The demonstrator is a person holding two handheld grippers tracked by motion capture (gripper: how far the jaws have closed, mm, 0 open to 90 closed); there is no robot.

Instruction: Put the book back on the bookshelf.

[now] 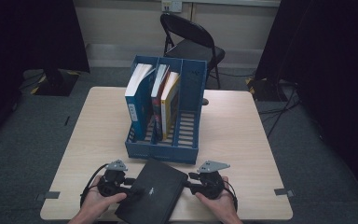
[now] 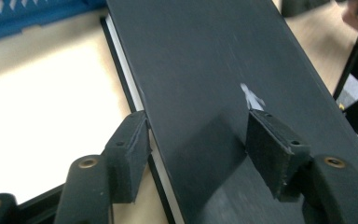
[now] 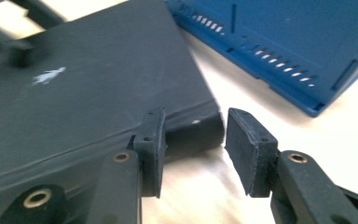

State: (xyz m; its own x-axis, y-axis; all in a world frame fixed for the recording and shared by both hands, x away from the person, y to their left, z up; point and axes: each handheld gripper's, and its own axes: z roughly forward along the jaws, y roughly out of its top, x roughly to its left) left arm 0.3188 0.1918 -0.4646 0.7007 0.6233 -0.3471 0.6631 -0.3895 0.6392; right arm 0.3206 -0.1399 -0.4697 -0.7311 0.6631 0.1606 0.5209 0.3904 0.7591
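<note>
A black book (image 1: 156, 193) with a small white mark on its cover lies flat near the table's front edge, between my two grippers. My left gripper (image 1: 137, 189) stands open at its left edge. In the left gripper view the jaws (image 2: 198, 116) straddle that edge: one pad sits beside the white page edge, the other over the black cover (image 2: 205, 56). My right gripper (image 1: 186, 183) is open at the book's right corner. In the right gripper view its jaws (image 3: 196, 114) have nothing between them, and one pad is close against the book's (image 3: 88, 98) side.
A blue three-slot file rack (image 1: 163, 151) stands mid-table just beyond the book, also seen up close (image 3: 284, 42). It holds a blue book (image 1: 137, 93) in the left slot and two books (image 1: 165, 93) in the middle one. A folding chair (image 1: 191, 42) stands behind the table (image 1: 237, 135).
</note>
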